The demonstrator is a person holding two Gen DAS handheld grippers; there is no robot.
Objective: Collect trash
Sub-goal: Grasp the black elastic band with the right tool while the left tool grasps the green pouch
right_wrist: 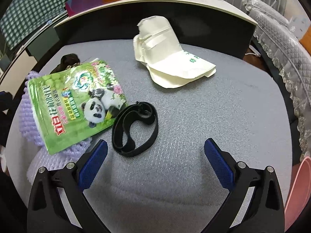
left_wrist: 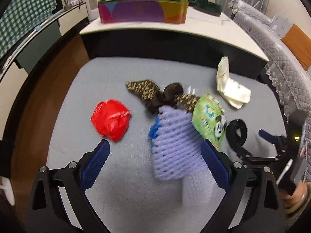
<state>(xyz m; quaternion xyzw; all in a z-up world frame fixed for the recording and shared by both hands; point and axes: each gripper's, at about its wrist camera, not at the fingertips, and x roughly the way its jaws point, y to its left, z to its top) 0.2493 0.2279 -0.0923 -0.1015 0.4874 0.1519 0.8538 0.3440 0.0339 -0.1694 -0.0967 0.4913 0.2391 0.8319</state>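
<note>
On the grey cushion [left_wrist: 124, 174] lie a crumpled red plastic bag [left_wrist: 110, 119], a purple foam net [left_wrist: 174, 145], a green panda wrapper [left_wrist: 210, 116], a cream paper bag [left_wrist: 231, 89] and a black strap loop [left_wrist: 236, 131]. My left gripper [left_wrist: 155, 147] is open above the cushion, with the foam net between its fingers and the red bag just beyond its left finger. My right gripper [right_wrist: 155, 145] is open, and the black strap loop [right_wrist: 135, 128] lies just ahead of its left finger. The panda wrapper [right_wrist: 77, 103] rests on the foam net [right_wrist: 29, 120]; the paper bag [right_wrist: 167, 58] lies farther back.
A leopard-print cloth [left_wrist: 143, 89] and a dark brown cloth [left_wrist: 167, 97] lie behind the net. A low table [left_wrist: 213, 31] with a colourful box [left_wrist: 141, 11] stands behind the cushion. A quilted sofa cover [left_wrist: 279, 58] is at the right; a pink object [right_wrist: 299, 190] shows at the lower right.
</note>
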